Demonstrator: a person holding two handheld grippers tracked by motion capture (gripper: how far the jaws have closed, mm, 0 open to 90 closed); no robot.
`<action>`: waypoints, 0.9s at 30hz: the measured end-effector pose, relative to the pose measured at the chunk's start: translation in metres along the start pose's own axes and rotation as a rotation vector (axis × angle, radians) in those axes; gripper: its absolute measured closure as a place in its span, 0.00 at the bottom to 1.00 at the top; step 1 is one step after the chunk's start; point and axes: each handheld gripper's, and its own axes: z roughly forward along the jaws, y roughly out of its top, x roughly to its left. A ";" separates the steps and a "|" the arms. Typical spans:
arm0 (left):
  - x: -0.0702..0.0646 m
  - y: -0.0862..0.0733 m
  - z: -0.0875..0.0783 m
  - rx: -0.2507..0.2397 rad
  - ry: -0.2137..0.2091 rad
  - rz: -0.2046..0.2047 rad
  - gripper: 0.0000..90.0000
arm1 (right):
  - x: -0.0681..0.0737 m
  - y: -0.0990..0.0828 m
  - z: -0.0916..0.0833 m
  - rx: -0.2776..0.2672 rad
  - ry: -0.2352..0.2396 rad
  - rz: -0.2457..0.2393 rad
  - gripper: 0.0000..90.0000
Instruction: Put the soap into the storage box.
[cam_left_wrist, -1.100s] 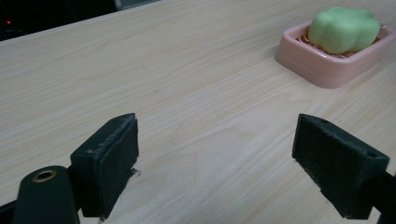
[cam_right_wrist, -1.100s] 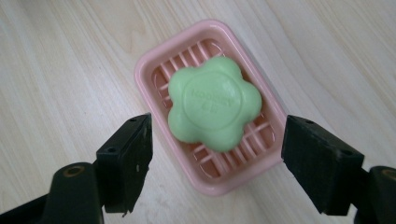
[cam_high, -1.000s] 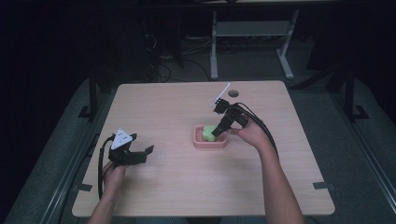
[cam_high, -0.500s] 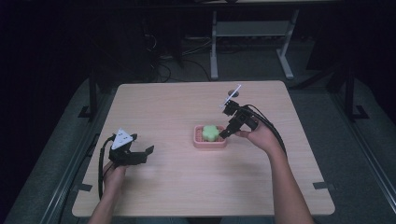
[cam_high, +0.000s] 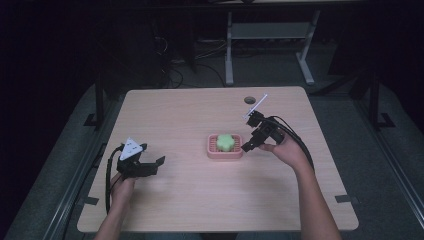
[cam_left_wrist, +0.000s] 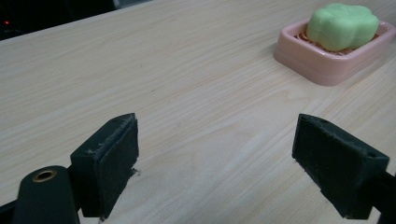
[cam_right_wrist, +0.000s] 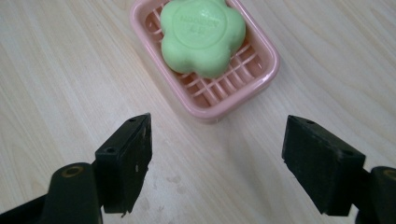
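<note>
A green flower-shaped soap lies in a pink slatted soap dish near the middle of the table. My right gripper hovers just right of the dish, open, with nothing between its jaws. Far to the left, my left gripper rests low over the bare wood, also open and empty, pointing toward the dish.
The light wooden table has a round cable hole near its far edge. A white stick-like marker rises from the right gripper. Beyond the table, a dark floor holds cables and a metal stand.
The right gripper has let go of the soap into the dish and drawn back to the right, jaws now open. The left gripper has stayed put.
</note>
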 end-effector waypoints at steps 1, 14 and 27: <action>0.000 0.000 0.000 0.000 0.000 0.000 0.16 | 0.000 -0.002 0.000 -0.002 0.003 0.001 0.27; 0.000 0.000 0.000 0.004 0.000 0.003 0.16 | 0.002 -0.024 -0.007 -0.019 0.008 0.020 0.27; -0.001 -0.001 0.001 0.000 -0.001 0.006 0.16 | 0.006 -0.064 -0.008 -0.021 0.013 0.052 0.27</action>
